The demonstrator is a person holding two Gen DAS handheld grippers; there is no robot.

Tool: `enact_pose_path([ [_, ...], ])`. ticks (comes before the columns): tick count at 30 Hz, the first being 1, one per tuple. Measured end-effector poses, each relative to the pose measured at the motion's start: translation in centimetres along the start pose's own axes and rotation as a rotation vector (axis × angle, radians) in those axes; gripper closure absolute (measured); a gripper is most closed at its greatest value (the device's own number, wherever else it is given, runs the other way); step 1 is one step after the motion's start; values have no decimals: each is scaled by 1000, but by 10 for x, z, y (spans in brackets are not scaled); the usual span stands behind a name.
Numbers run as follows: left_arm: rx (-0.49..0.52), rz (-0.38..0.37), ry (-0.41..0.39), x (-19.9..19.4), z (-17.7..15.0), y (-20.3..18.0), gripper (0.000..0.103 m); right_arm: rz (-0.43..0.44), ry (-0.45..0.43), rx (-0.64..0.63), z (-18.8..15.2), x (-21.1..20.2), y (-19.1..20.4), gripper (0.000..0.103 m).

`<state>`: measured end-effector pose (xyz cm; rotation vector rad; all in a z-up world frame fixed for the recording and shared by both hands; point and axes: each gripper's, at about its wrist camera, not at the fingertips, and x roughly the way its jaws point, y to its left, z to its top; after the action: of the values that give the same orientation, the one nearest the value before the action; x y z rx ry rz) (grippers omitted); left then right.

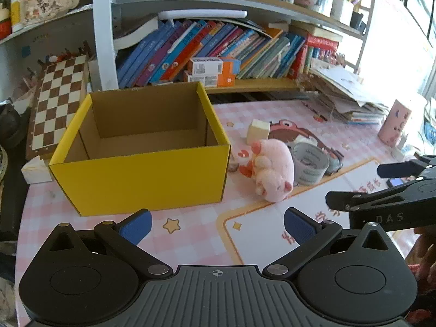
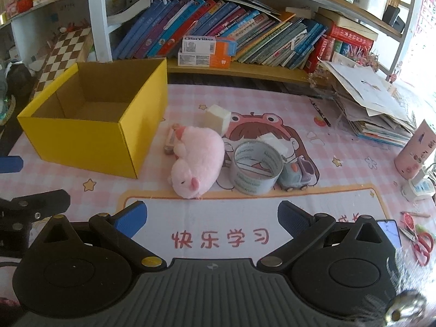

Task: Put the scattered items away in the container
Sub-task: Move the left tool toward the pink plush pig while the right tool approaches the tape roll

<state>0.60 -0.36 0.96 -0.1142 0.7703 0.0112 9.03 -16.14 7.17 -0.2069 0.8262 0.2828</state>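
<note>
An open, empty yellow cardboard box (image 1: 141, 174) (image 2: 87, 136) stands on the pink mat. Right of it lie a pink plush pig (image 1: 272, 169) (image 2: 197, 163), a grey tape roll (image 1: 309, 163) (image 2: 254, 167), a small grey toy car (image 2: 297, 177) (image 1: 333, 160), and a cream block (image 1: 257, 131) (image 2: 218, 117). A small object (image 2: 170, 143) lies between pig and box. My left gripper (image 1: 218, 226) is open and empty in front of the box. My right gripper (image 2: 212, 218) is open and empty, just short of the pig and tape.
A chessboard (image 1: 58, 103) leans behind the box on the left. A bookshelf (image 2: 218, 32) runs along the back. A paper stack (image 2: 373, 109) and pink cup (image 2: 415, 150) sit at the right, with scissors (image 2: 421, 241) and a phone (image 2: 389, 231) nearby.
</note>
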Motion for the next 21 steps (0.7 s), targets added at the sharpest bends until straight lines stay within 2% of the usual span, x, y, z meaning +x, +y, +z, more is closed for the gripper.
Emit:
enact_pose_path([
  [5,-22,-1,-1,4,4,-11,0,64,17,-43,5,6,-9,0],
  [10,-29,34,44,14,9,-23,0,100,23,-62,8,11,-21,0],
  [19,-4,27,77,25,13,-43,0,172,46,-55,7,20,-43,0],
  [21,10,25,80,26,14,-48,0,164,44,-46,8,21,-47,0],
])
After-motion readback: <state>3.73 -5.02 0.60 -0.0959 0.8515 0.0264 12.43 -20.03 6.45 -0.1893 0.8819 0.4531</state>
